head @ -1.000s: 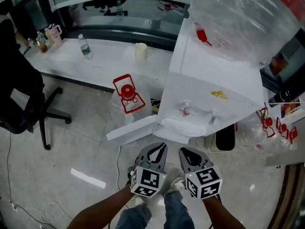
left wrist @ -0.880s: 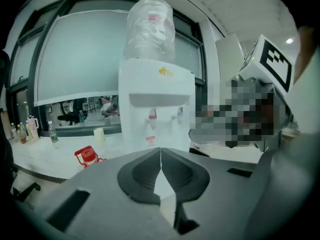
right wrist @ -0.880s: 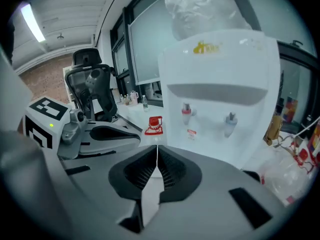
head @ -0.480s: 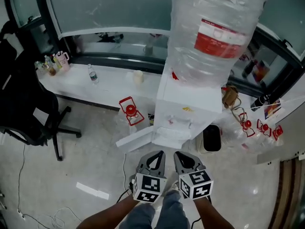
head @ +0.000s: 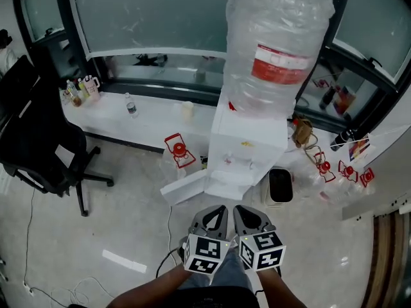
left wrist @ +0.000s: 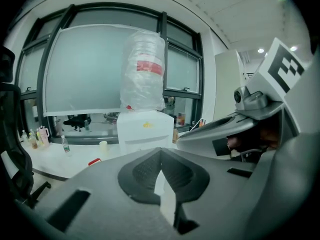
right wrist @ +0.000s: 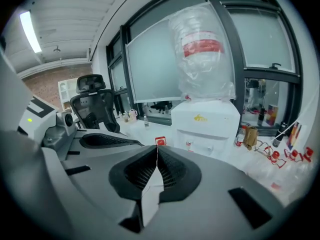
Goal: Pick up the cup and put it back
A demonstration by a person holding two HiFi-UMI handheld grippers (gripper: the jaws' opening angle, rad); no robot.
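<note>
A pale paper cup (head: 187,110) stands on the long white desk (head: 148,124) under the window, left of the white water dispenser (head: 247,149). In the left gripper view the cup (left wrist: 103,145) is small and far off. My left gripper (head: 215,215) and right gripper (head: 247,215) hang side by side low in the head view, over the floor and well short of the desk. The left gripper (left wrist: 160,151) has its jaws shut with nothing between them. So does the right gripper (right wrist: 157,151).
A big plastic-wrapped bottle (head: 277,40) tops the dispenser. A black office chair (head: 45,149) stands at left. A water bottle (head: 131,106) and small containers (head: 80,90) are on the desk. Red handles (head: 178,149), a white board (head: 183,188) and a black bin (head: 280,186) lie near the dispenser's base.
The head view has drawn back and tilted up, so the dispenser looks smaller and its whole bottle shows. Both grippers have stayed together at the bottom of the view.
</note>
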